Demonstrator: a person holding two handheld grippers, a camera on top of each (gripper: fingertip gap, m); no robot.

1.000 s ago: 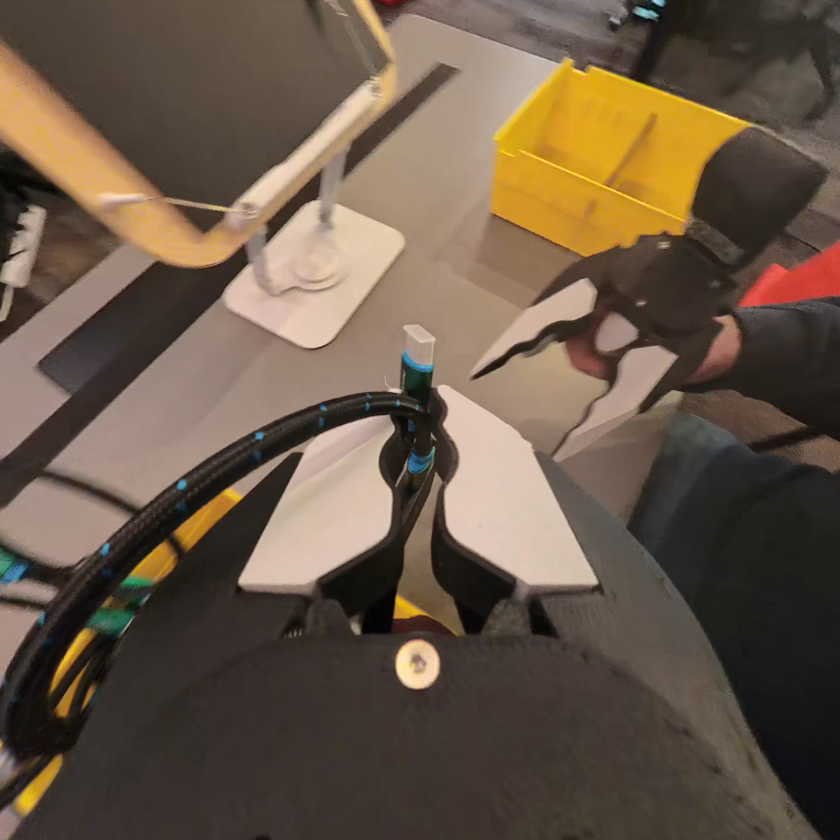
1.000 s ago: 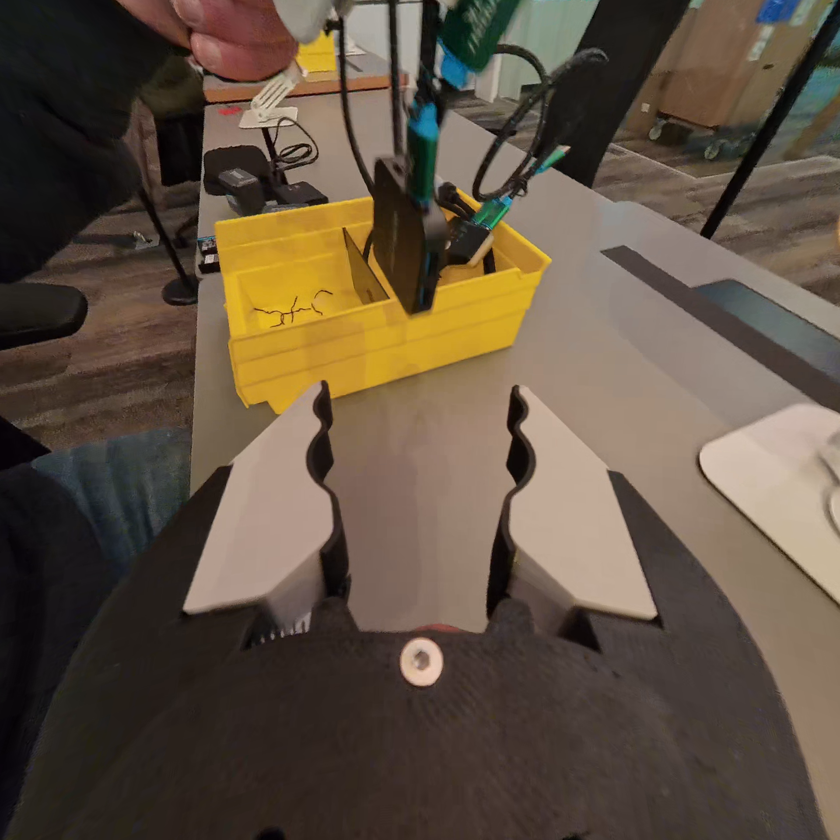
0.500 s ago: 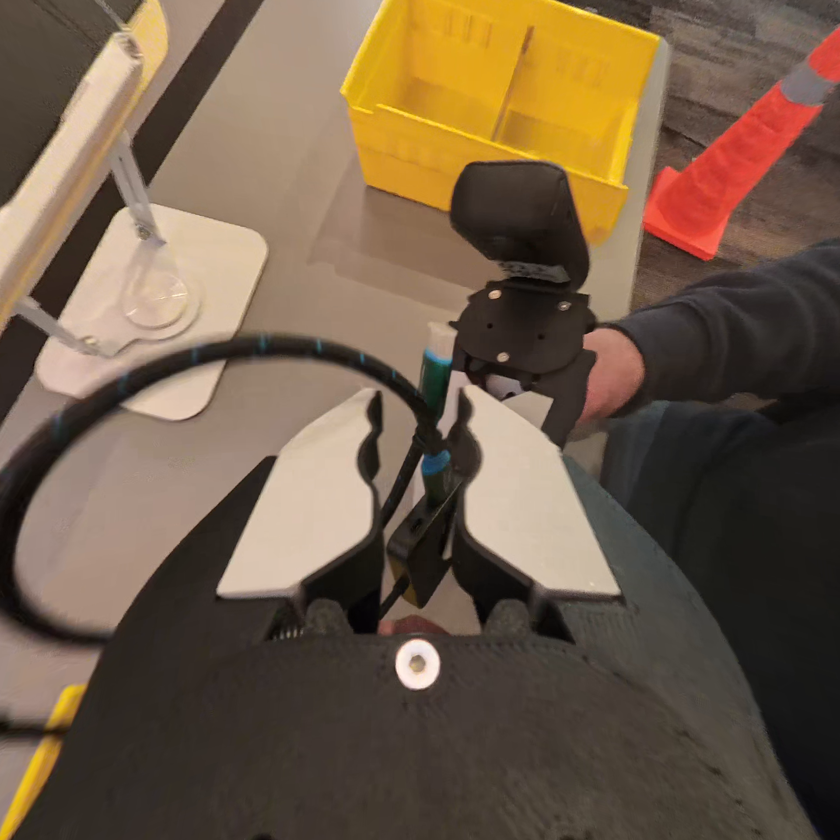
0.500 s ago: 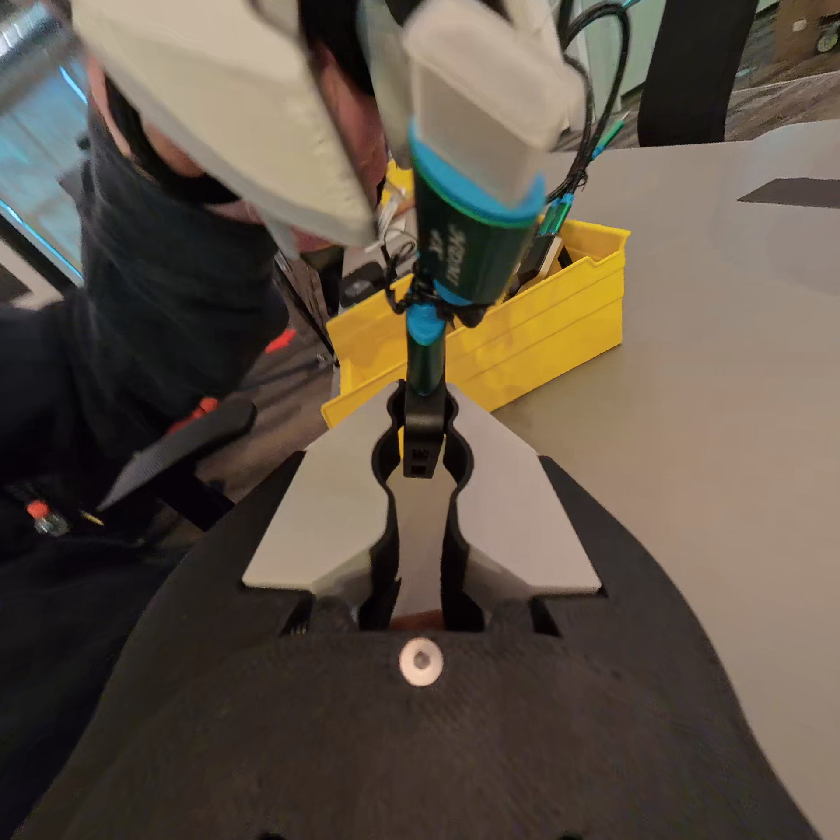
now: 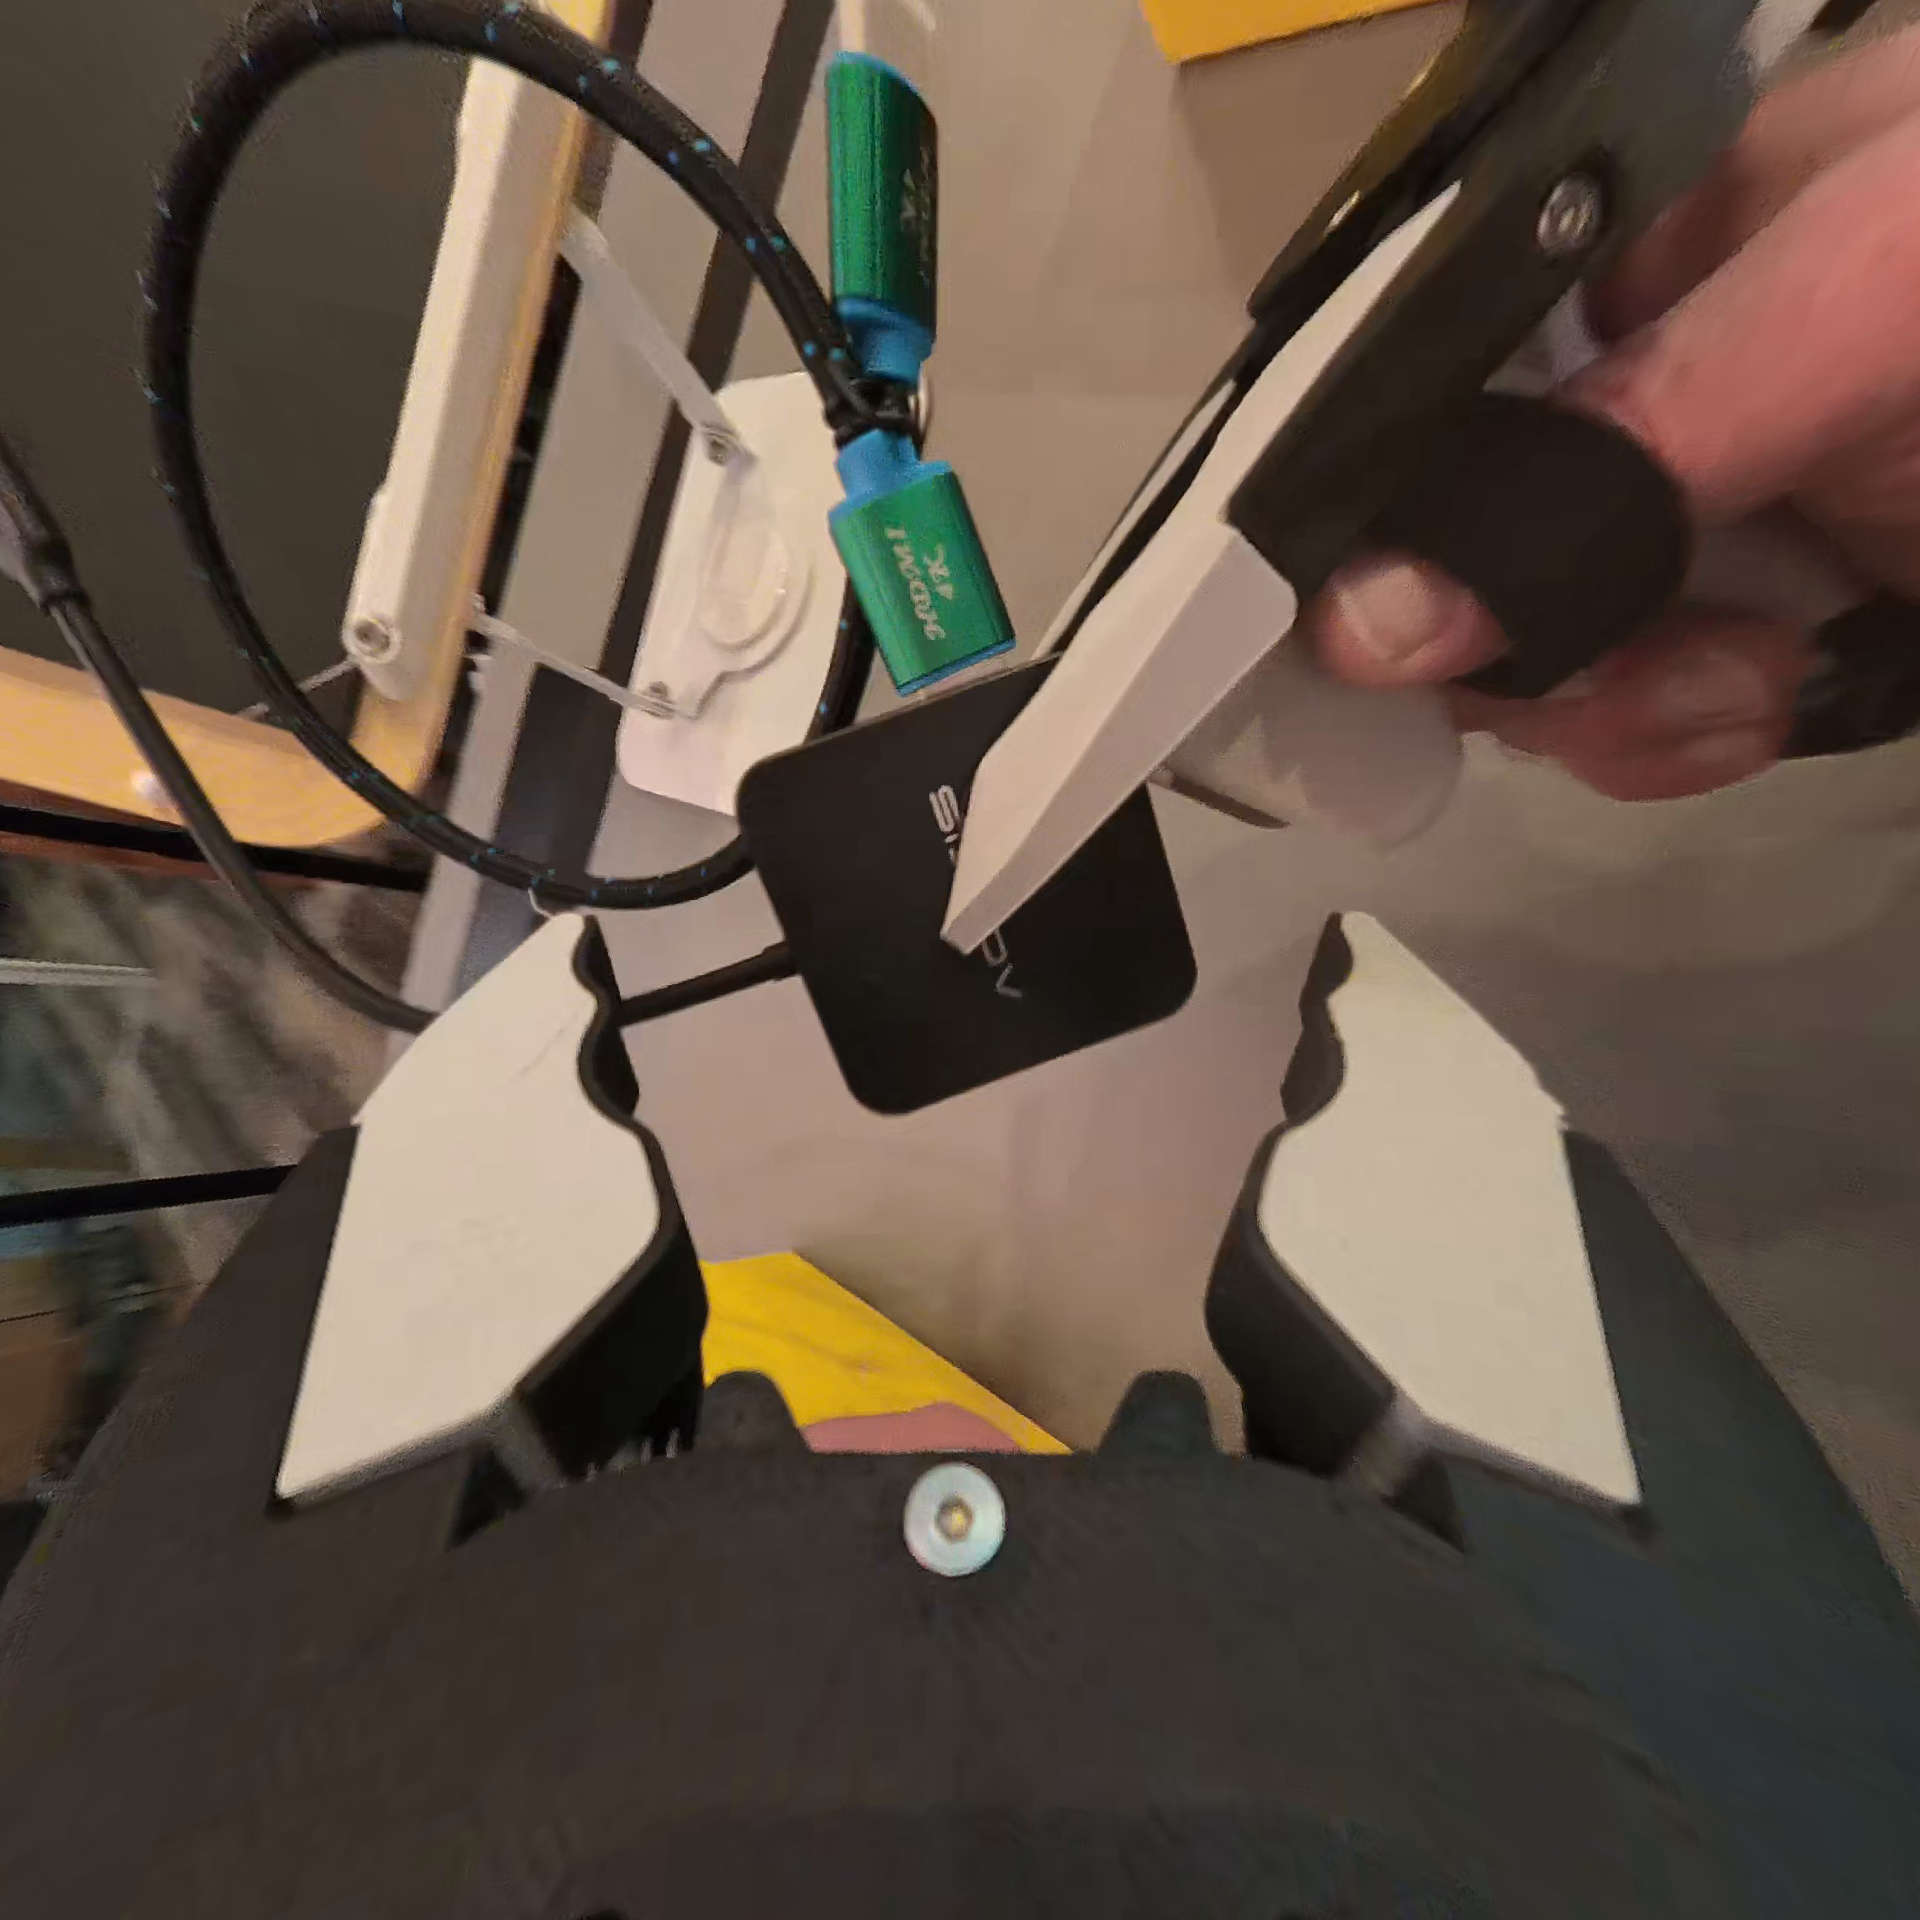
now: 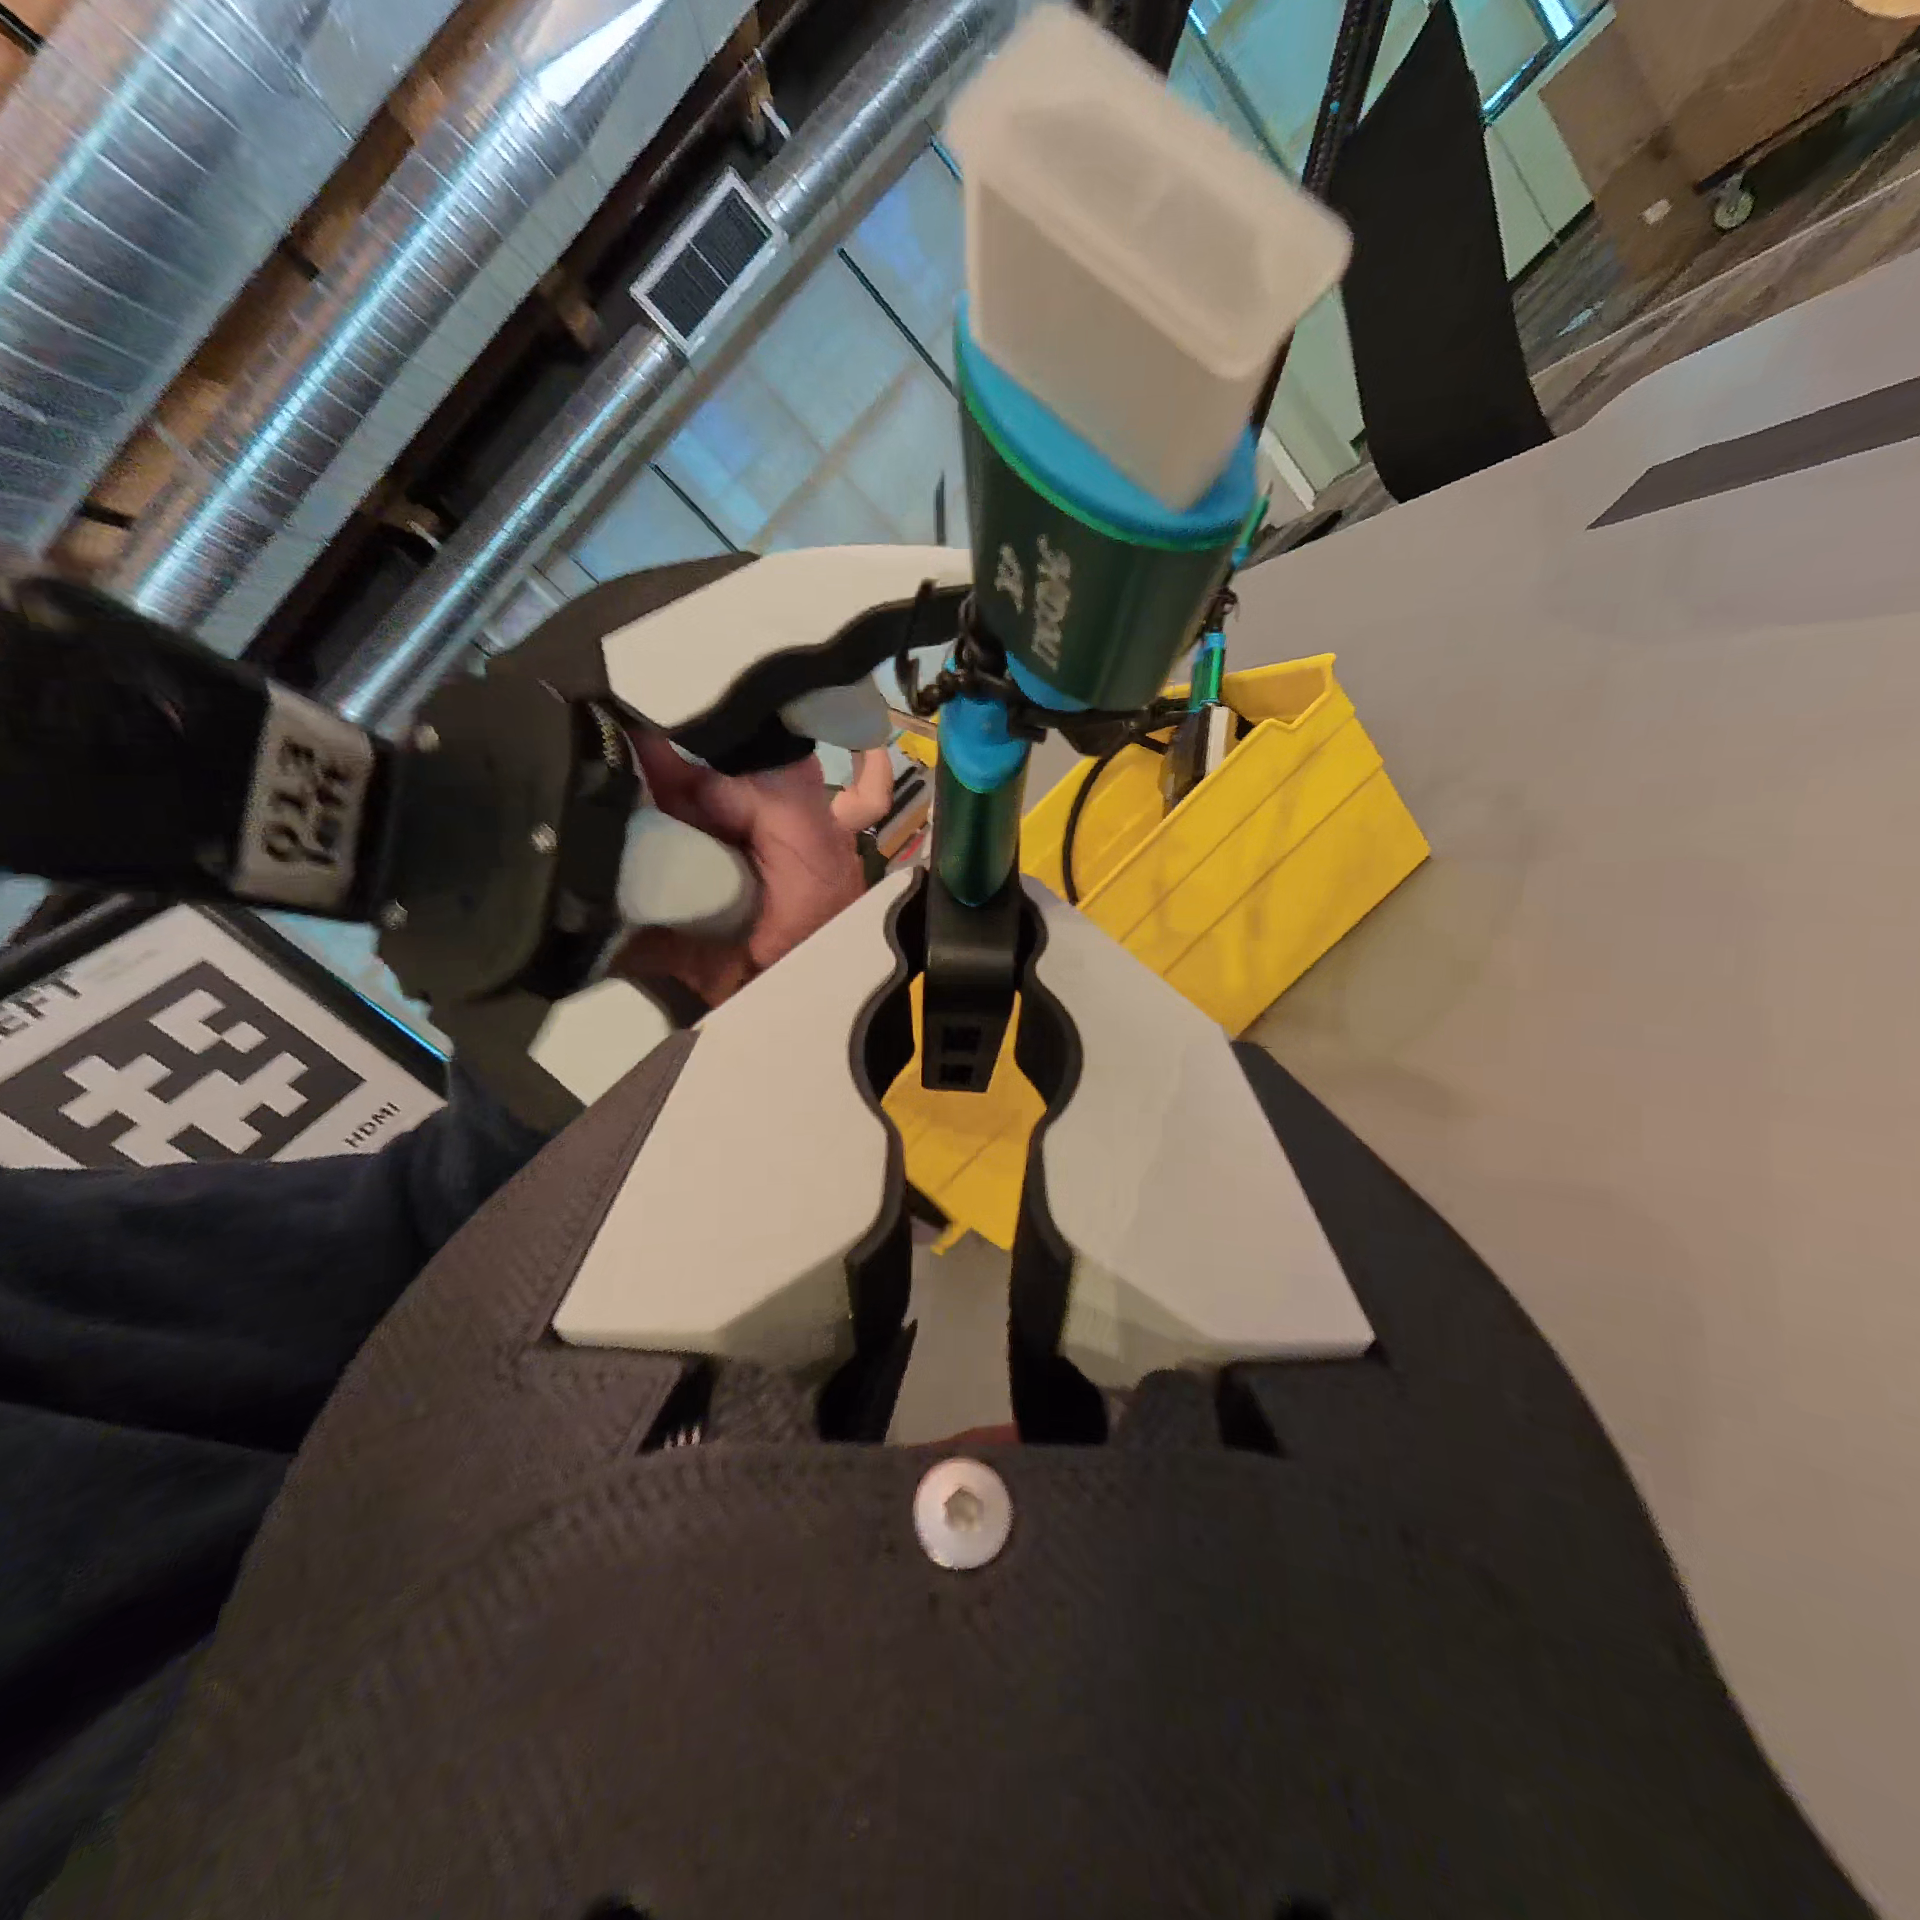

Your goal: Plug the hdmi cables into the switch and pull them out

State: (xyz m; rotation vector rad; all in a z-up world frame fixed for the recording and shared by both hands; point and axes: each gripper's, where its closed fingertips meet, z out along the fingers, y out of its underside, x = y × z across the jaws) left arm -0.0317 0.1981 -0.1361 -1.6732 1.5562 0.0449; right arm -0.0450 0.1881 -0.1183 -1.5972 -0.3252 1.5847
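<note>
Over on the left, the braided black cable (image 5: 312,665) looped in front of a white stand (image 5: 727,582). The left gripper (image 5: 956,1049) was spread wide with nothing in it. The black switch (image 5: 1081,997) hung just past its tips, pinched by the right gripper (image 6: 961,925), with 1 green plug (image 5: 920,587) seated in it. A 2nd capped plug (image 6: 1101,468) blocked the right wrist view, yellow bin (image 6: 1247,831) behind on the grey table (image 6: 1662,831).
</note>
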